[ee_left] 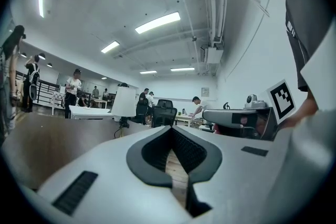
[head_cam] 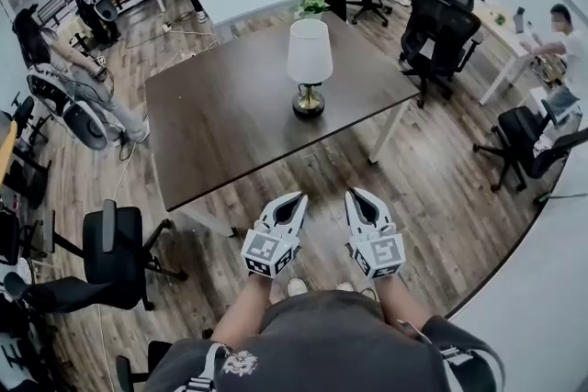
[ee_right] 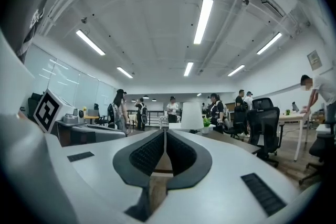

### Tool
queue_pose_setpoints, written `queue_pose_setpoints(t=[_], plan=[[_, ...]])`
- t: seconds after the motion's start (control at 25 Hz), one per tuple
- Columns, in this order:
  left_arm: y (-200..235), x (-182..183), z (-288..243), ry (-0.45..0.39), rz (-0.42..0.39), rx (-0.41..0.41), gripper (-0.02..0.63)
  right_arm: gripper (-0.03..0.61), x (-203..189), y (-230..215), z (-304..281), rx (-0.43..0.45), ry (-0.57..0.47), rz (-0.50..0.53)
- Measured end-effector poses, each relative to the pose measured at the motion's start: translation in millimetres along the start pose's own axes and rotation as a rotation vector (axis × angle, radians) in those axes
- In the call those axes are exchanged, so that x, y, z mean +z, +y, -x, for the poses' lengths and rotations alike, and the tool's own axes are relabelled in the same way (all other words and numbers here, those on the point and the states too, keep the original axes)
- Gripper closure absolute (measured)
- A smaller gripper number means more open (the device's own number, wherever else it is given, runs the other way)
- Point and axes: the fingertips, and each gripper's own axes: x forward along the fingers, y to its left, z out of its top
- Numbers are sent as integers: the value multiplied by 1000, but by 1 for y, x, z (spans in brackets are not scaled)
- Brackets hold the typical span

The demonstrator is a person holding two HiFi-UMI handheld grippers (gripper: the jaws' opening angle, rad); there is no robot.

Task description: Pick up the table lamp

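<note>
The left gripper (head_cam: 292, 205) and right gripper (head_cam: 362, 199) are hovering side by side at the lower centre of the head view. Each is clenched on nothing, likely because the reach is not yet begun. Both are pointing level across the dark table (head_cam: 220, 124) just ahead. The table lamp (head_cam: 310, 61) is standing upright at the upper centre, near the table's far edge and well apart from both. Whether a cord is trailing from its base is hard to tell.

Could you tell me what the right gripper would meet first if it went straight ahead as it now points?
Probably the lamp: the right gripper points level over the table, with the lamp almost dead ahead, slightly right. Depth is unclear.
</note>
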Motion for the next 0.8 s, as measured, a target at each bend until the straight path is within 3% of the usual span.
queue_pose_setpoints(t=[0.4, 0.8], plan=[[25, 5, -14, 3, -3, -34, 606, 551, 4, -7, -21, -47, 11, 19], [51, -8, -77, 51, -11, -10, 606, 551, -5, -57, -71, 7, 13, 0]])
